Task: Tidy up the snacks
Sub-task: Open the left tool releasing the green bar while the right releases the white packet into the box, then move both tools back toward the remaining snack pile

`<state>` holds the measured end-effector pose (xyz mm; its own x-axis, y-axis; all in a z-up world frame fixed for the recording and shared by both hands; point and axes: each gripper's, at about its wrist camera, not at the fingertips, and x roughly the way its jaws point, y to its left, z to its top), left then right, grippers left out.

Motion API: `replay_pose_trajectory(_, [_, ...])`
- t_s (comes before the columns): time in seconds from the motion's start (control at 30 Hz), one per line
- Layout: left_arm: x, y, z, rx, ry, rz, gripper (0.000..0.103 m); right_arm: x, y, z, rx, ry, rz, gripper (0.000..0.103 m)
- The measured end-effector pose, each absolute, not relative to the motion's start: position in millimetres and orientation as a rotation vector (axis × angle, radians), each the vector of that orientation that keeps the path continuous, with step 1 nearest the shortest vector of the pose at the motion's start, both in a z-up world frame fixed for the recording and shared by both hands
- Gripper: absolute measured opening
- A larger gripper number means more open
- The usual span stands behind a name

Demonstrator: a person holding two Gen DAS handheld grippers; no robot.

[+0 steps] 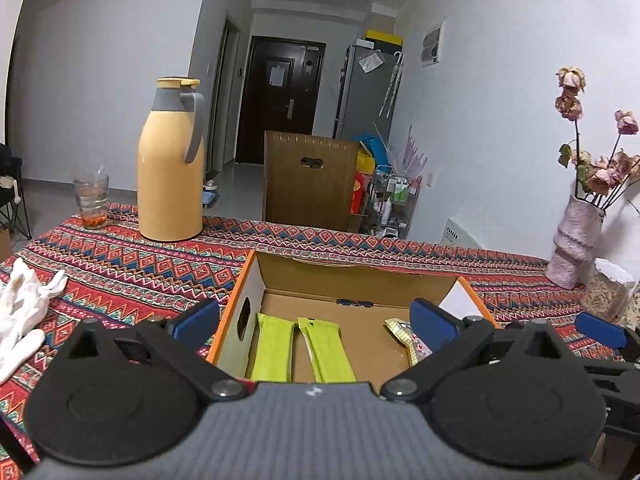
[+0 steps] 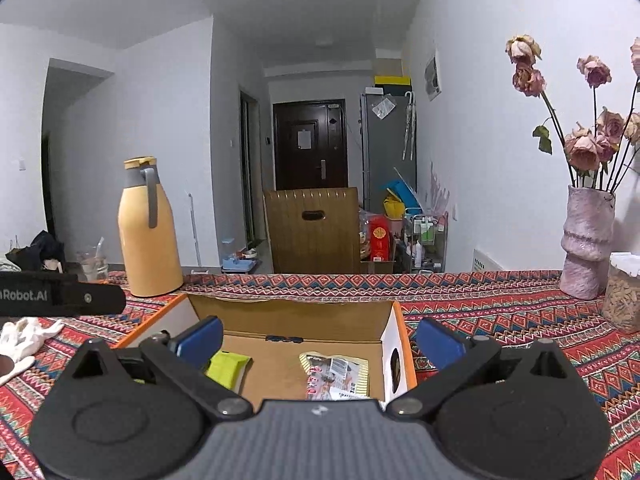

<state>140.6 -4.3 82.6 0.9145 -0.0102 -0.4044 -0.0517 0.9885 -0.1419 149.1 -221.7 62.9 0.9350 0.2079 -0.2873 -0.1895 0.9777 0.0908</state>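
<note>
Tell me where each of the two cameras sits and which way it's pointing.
Left wrist: on the left gripper, over the box, facing the door; its open blue fingers show, and the right gripper's at far right.
Right wrist: on the right gripper, same heading; its open fingers show, left gripper body at left.
Shared: box, green packets, flask, vase.

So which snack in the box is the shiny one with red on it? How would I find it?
Find the open cardboard box on the patterned tablecloth. Inside, look toward its right wall with the oval handle hole. There lies the shiny gold and red packet, wide and crinkly with printed labels, unlike the two plain lime-green bars at the left.
</note>
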Motion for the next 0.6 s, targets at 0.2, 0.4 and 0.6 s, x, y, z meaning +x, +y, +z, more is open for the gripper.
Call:
replay_pose_trajectory(0.2, [116,-2,79,-0.141,0.429,0.019,0.103,123,-220,60,0.070,0.308,0.212,0.103])
replay_pose_trajectory(0.4, [95,1,70,-0.130,0.452,0.023,0.103,102,-221,52,0.076,0.326,0.212,0.103])
replay_pose_trajectory(0.6, [78,5,60,-0.118,0.473,0.020,0.103,84,-225,44,0.077,0.344,0.210,0.103])
